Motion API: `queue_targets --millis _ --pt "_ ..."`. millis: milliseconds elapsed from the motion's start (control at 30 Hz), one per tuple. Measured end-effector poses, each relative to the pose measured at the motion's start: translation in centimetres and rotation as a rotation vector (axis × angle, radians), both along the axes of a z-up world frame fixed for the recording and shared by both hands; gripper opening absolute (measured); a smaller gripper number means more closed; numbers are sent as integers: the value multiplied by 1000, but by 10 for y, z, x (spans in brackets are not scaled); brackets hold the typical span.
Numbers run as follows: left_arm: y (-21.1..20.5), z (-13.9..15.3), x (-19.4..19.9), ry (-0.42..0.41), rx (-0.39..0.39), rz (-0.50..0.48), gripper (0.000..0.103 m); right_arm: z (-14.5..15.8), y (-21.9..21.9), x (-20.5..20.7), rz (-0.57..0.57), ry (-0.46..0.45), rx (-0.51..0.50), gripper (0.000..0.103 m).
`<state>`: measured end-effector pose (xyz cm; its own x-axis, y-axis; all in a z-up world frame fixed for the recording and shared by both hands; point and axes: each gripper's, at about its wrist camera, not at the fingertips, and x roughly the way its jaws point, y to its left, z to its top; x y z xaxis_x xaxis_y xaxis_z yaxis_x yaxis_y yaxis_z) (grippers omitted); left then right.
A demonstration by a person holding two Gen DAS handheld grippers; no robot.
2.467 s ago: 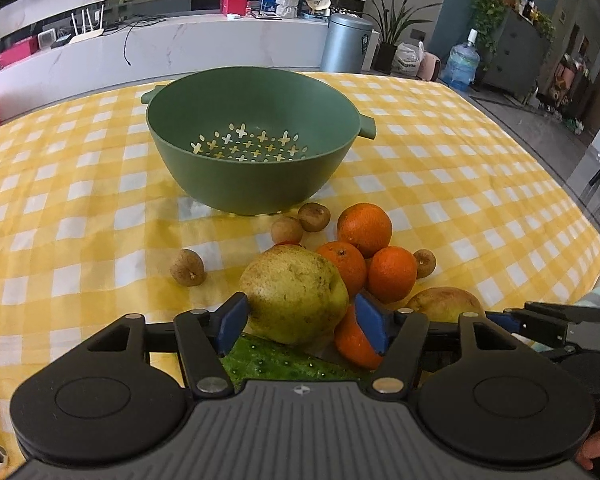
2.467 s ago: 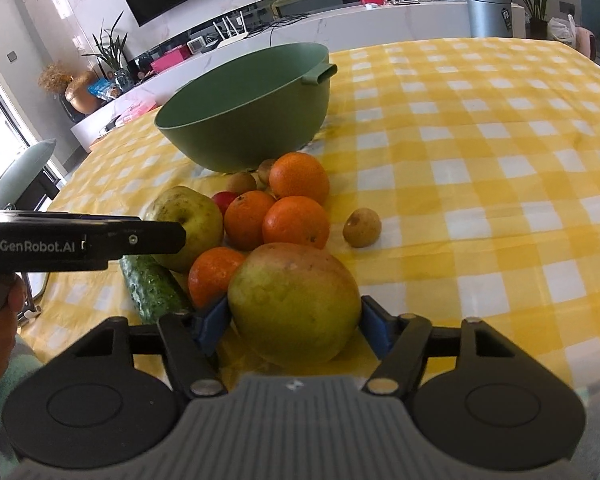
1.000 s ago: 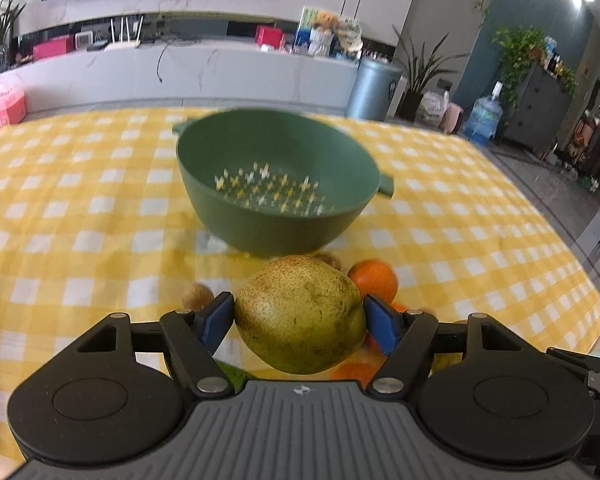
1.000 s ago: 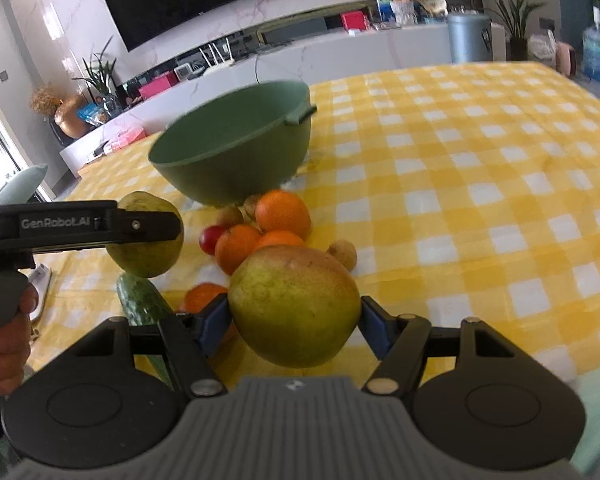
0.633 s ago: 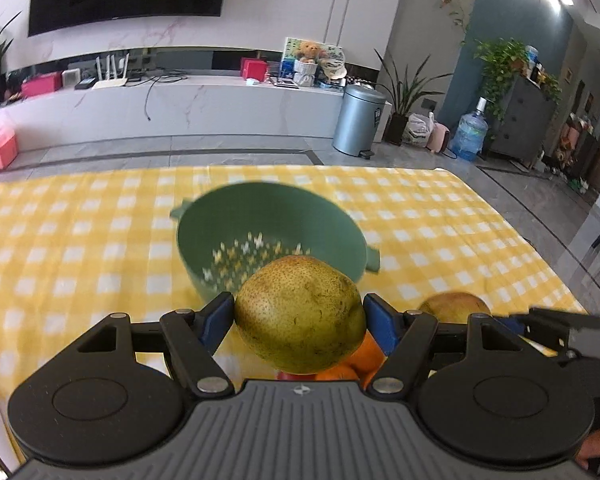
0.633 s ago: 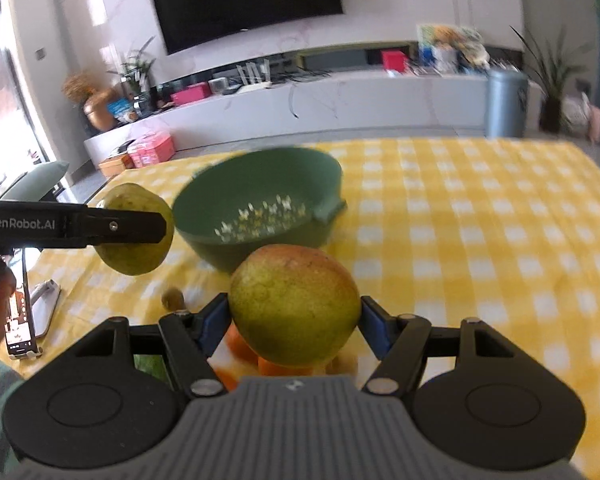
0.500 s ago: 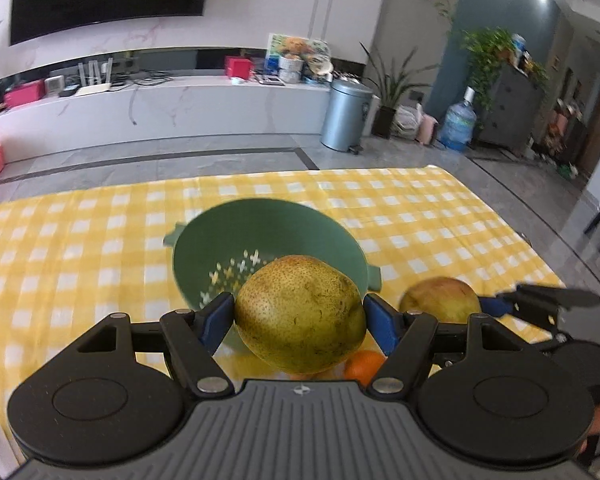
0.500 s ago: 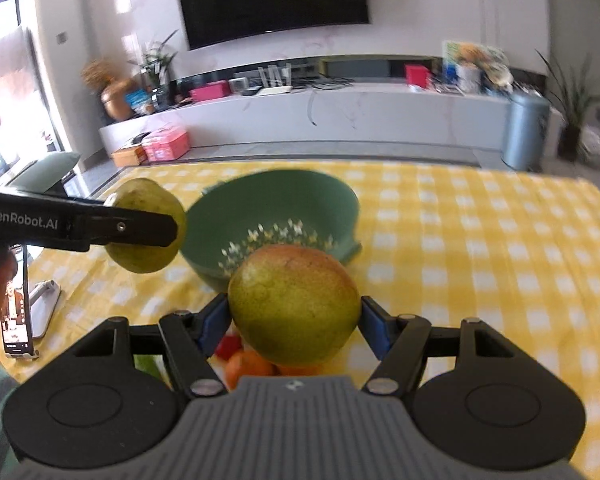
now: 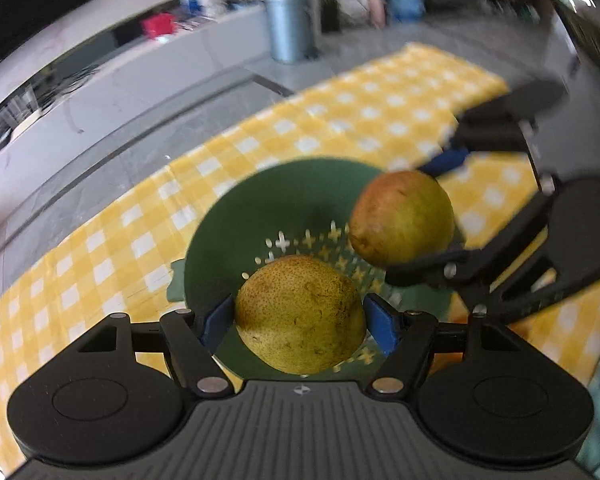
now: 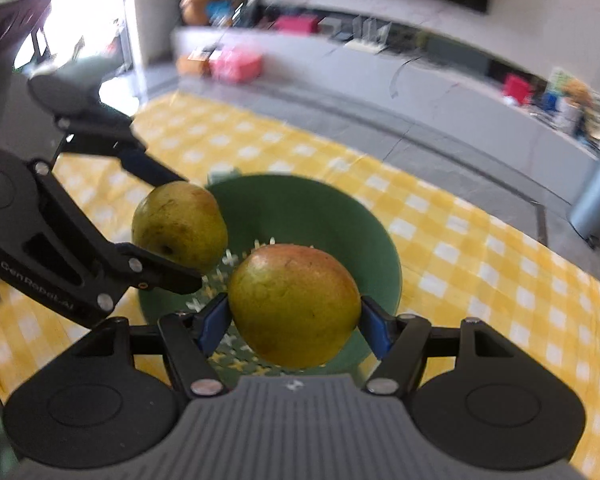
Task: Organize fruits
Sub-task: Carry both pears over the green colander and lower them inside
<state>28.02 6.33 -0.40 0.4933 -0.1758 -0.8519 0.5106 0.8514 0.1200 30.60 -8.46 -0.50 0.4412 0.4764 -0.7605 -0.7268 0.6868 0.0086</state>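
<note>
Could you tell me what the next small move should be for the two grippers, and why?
Probably lower both a little, then open them. The left gripper holds a speckled yellow-green pear and the right gripper a red-blushed pear, both in the air above the empty green colander. Dropping from there might bruise them.

I see matt black plastic on my left hand-held gripper (image 9: pixel 300 320), with small shiny metal pins at its joints and blue rubbery-looking pads (image 9: pixel 216 322). Its pear (image 9: pixel 300 314) has dull, speckled, rough-looking skin. The pear in my right hand-held gripper (image 10: pixel 294 308) looks smoother, with a faint sheen. The green colander (image 9: pixel 260 216) is matt plastic. A yellow checked cloth (image 9: pixel 100 240) covers the desk.
</note>
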Motion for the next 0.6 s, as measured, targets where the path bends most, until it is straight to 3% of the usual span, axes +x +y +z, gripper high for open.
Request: queue_targets --millis 167,367,433,600 --pt "-5 -27 9 56 110 -99 81 -13 22 13 175 2 -116 66" --pt "-9 -39 13 87 170 -152 81 -30 46 24 326 28 -228 66" --pt "-10 -39 15 96 177 -159 81 -36 52 26 354 39 -265 66" --pt "-9 -43 28 167 150 -154 82 -39 55 34 375 106 -244 66"
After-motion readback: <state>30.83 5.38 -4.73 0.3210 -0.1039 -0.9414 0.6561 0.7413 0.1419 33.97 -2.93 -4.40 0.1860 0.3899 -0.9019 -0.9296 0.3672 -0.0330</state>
